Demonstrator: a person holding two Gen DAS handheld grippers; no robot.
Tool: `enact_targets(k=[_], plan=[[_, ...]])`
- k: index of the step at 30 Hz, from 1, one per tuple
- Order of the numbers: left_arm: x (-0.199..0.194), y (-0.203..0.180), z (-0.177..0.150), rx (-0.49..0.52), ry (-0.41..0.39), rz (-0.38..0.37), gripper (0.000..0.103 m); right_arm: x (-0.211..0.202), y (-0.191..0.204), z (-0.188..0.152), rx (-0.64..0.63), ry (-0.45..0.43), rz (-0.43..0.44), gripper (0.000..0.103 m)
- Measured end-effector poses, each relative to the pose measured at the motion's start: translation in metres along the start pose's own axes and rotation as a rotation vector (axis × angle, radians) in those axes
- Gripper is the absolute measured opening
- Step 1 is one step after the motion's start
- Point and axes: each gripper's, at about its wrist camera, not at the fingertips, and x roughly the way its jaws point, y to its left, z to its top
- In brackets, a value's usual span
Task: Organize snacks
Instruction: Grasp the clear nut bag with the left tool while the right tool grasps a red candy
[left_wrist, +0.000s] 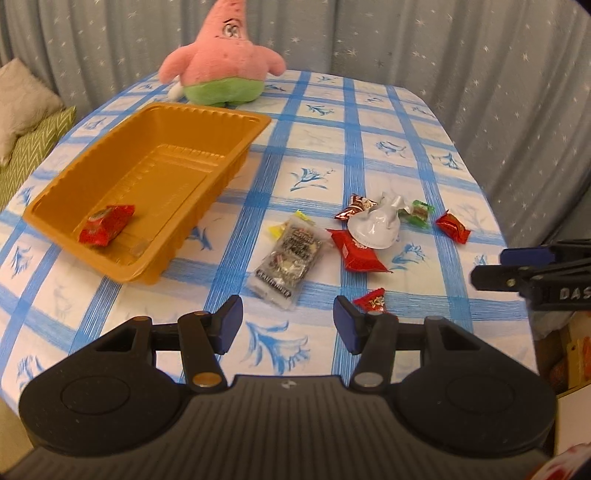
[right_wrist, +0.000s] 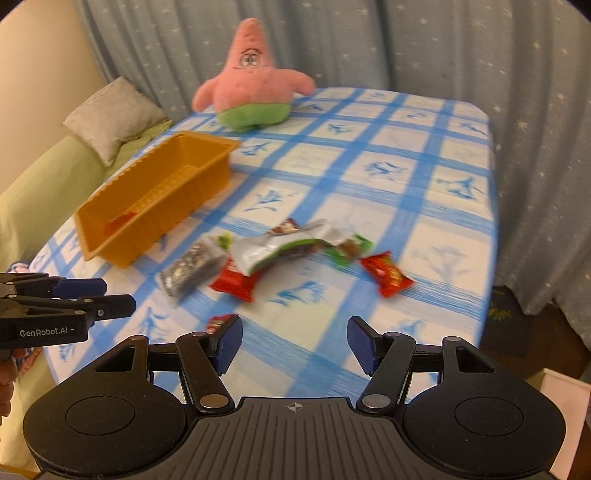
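While both claws hang above the near edge of the table (left_wrist: 369, 122), nothing sits between either pair of pads; my left gripper (left_wrist: 288, 323) has its jaws apart and empty, my right gripper (right_wrist: 294, 341) likewise, slightly wider. Open cloth lies straight ahead of the left claw up to the silver-black packet (left_wrist: 286, 258); a small red candy (left_wrist: 371, 300) lies just beside the left claw's right pad. Loose snacks cluster mid-table: a red wrapper (left_wrist: 356, 251), a white pouch (left_wrist: 376, 225) lying partly over it, a green candy (left_wrist: 419, 213), another red candy (left_wrist: 452, 228) at the right end, a brown-white candy (left_wrist: 356, 206) behind. Orange tray (left_wrist: 236, 127) sits left of the cluster, well apart from it, one red packet (left_wrist: 107, 225) inside near its front corner; rest of tray floor bare. Far half of the blue-checked cloth is free except for the pink plush (right_wrist: 255, 92) at the back edge. Grey starred curtain (right_wrist: 443, 44) wraps behind and right; cushion (right_wrist: 110, 114) on a green seat left of the table.
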Motion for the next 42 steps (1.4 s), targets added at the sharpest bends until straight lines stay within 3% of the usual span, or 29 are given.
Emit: enact_targets(k=[11,23,26,36,42], plan=[[0.049,-0.012,0.018,0.106,0.013,0.033,0.054,-0.006,-0.042,-0.003,0.092,-0.003,-0.059,0.063],[0.087,-0.014,0.034,0.158,0.043,0.047,0.056,-0.005,-0.066,-0.004,0.152,0.001,-0.099,0.063],[0.090,-0.016,0.035,0.176,0.037,0.045,0.055,-0.003,-0.069,-0.003,0.155,0.001,-0.098,0.063],[0.089,-0.020,0.032,0.214,0.040,0.033,0.036,0.005,-0.077,0.006,0.126,-0.012,-0.085,0.063],[0.074,-0.018,0.030,0.183,0.025,0.049,0.036,0.017,-0.082,0.014,0.073,-0.010,-0.070,0.063]])
